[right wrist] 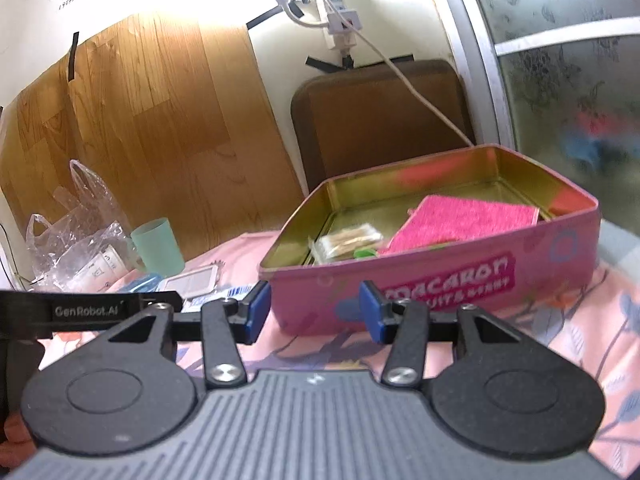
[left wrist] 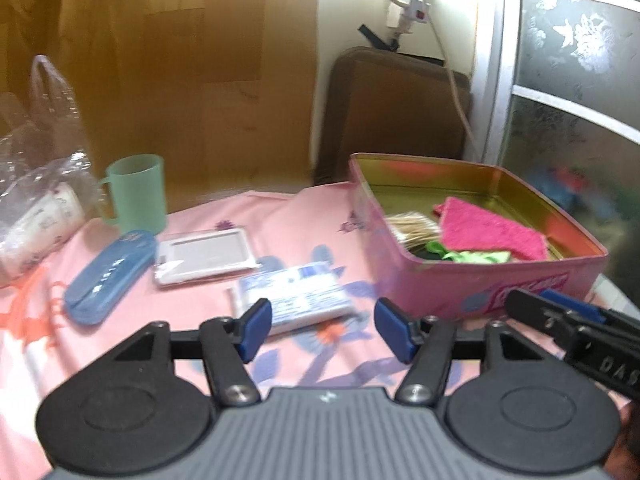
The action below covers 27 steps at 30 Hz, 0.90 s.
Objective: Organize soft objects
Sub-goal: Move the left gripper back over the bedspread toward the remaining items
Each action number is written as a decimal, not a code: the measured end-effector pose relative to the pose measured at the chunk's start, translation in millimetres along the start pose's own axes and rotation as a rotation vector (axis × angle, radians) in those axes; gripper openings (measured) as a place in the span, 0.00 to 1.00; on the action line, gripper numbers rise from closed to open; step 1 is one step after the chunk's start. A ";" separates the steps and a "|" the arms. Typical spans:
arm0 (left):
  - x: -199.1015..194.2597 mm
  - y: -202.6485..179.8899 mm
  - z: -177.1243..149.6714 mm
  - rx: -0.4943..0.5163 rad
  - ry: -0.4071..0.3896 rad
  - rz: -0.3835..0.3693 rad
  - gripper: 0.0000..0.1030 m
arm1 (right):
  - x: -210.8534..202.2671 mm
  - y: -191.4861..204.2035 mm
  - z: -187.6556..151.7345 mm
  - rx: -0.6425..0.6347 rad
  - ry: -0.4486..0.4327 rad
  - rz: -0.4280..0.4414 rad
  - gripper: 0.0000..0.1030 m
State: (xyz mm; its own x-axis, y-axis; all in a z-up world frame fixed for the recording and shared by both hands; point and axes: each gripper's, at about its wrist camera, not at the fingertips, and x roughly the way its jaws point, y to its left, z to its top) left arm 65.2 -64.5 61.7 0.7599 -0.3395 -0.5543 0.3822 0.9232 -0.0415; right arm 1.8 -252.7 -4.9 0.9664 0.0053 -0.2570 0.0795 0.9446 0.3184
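A pink tin box (left wrist: 460, 280) (right wrist: 440, 280) stands open on the pink flowered cloth. Inside lie a pink towel (left wrist: 488, 234) (right wrist: 468, 220), a bag of cotton swabs (left wrist: 414, 226) (right wrist: 348, 242) and a green cloth item (left wrist: 468, 256). A white-and-blue tissue pack (left wrist: 296, 298) lies on the cloth just ahead of my left gripper (left wrist: 322, 326), which is open and empty. My right gripper (right wrist: 314, 312) is open and empty, close to the tin's front wall. The right gripper also shows at the right edge of the left wrist view (left wrist: 560, 316).
On the left lie a blue case (left wrist: 110, 276), a white framed card holder (left wrist: 204, 258), a green mug (left wrist: 136, 194) (right wrist: 158, 250) and a clear plastic bag with a white cup (left wrist: 36, 204) (right wrist: 76, 248). A wood panel, brown board and power strip stand behind.
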 end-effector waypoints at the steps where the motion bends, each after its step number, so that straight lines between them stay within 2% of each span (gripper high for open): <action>1: -1.1 2.9 -2.5 0.001 0.000 0.012 0.60 | 1.0 0.7 -0.7 0.002 0.006 0.004 0.51; 4: -3.2 14.9 -10.1 0.007 -0.002 0.044 0.65 | 3.3 5.1 -3.6 0.000 0.021 0.017 0.51; 14: 0.4 69.6 -22.1 -0.006 0.001 0.142 0.70 | 18.6 41.5 -13.7 -0.059 0.081 0.054 0.52; 19: 3.4 98.7 -25.6 -0.025 0.006 0.183 0.71 | 29.5 58.8 -17.1 -0.097 0.115 0.077 0.55; 27: 9.5 141.3 -32.0 -0.052 0.017 0.247 0.71 | 45.9 92.5 -25.6 -0.149 0.154 0.090 0.56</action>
State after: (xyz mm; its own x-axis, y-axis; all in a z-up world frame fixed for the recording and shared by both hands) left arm 109.6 68.5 24.0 0.8181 -0.0995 -0.5665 0.1578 0.9860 0.0547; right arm 47.3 -156.7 -10.7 0.9185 0.1313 -0.3730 -0.0537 0.9759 0.2114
